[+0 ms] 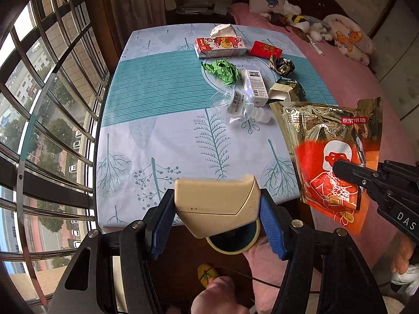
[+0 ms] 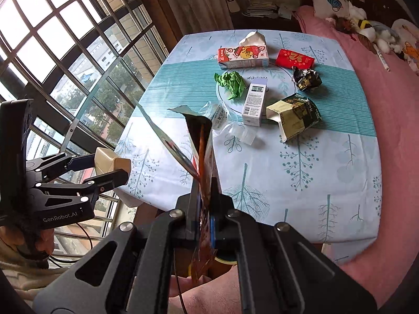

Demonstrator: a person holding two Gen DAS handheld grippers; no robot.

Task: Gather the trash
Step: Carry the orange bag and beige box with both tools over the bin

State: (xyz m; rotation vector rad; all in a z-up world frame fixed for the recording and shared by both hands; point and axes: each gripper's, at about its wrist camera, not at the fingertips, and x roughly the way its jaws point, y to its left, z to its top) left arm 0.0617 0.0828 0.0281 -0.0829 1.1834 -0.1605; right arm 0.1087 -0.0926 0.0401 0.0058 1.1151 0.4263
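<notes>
- A beige carton [image 1: 217, 204] is clamped between the blue pads of the left gripper [image 1: 217, 209], held off the near edge of the tabletop [image 1: 146, 141]; a round dark opening with a yellow rim [image 1: 233, 240], possibly a bin, is seen just below it.
- A foil pouch [image 1: 330, 157] is pinched in the fully closed right gripper [image 2: 203, 225], also off the near edge, to the right of the carton.
- The pouch is held by a thin margin only and hangs loosely; it could be judged likely to slip or twist free if swung quickly.
- If the opening below is the bin, it looks narrow against both items; a release made off-centre could send the carton or pouch to the floor.
- Both grippers are close together, so a collision or a snagged pouch could be caused by a simultaneous drop.
- Farther in, past the tabletop's near edge, a crushed clear bottle [image 1: 235, 104], a white box [image 1: 255, 86] and a torn gold-and-dark carton [image 1: 286, 90] are left lying near each other.
- Beyond these, green crumpled paper [image 1: 222, 70] and a dark foil wad [image 1: 281, 65] are seen; light pieces like these could be knocked off by a passing gripper.
- Toward the far edge, a tissue box [image 1: 220, 47] and a red packet [image 1: 265, 49] are lying; whether these count as trash cannot be told.
</notes>
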